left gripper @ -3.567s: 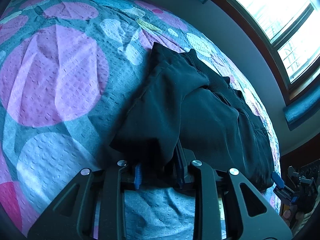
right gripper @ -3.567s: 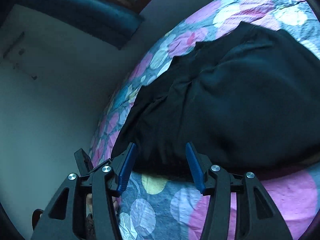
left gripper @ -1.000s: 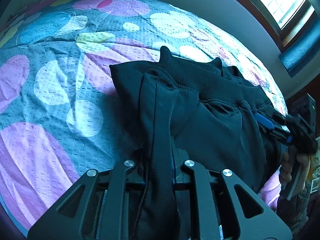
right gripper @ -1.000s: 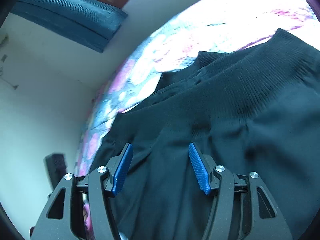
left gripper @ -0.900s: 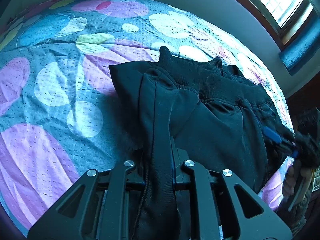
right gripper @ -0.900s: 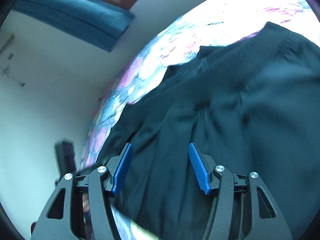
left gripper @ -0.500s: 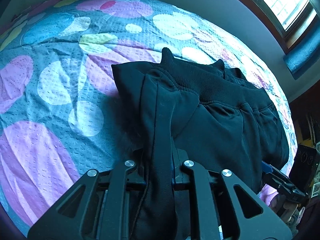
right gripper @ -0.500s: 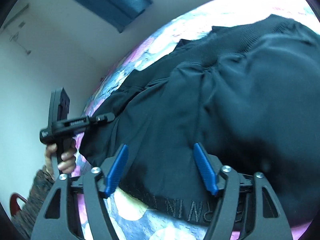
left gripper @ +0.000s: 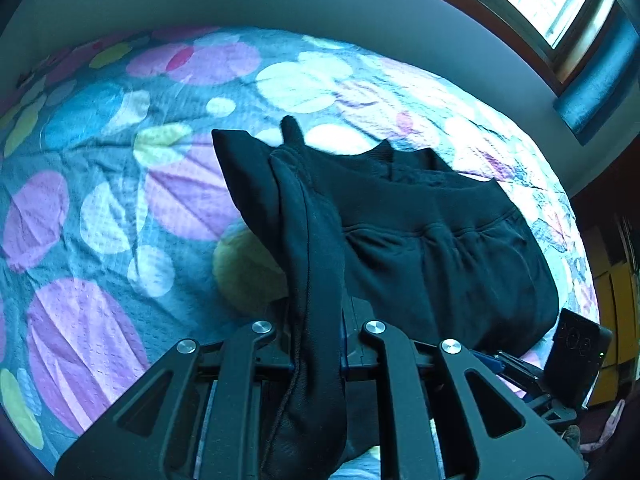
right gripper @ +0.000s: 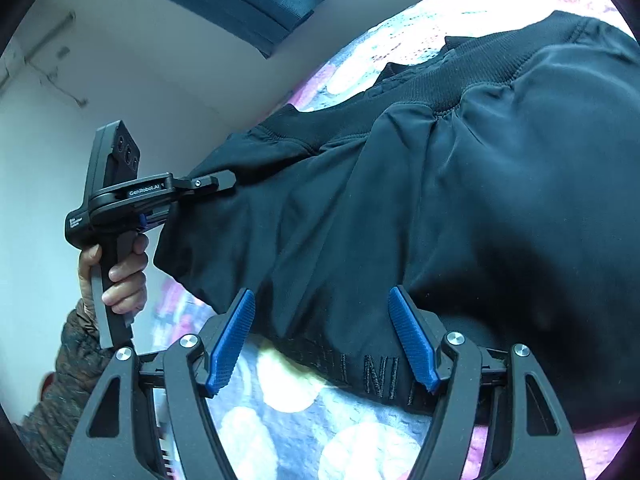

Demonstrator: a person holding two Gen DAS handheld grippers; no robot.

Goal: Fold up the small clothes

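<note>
Dotted bedspread (left gripper: pixel 100 216), left hand-held gripper (left gripper: pixel 316 356) pinching black garment (left gripper: pixel 440 248)

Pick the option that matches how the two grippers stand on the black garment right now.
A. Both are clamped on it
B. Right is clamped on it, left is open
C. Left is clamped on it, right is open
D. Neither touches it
C: the left gripper has a fold of the black garment pinched between its shut fingers, while the right gripper's blue pads stand apart over the hem.
</note>
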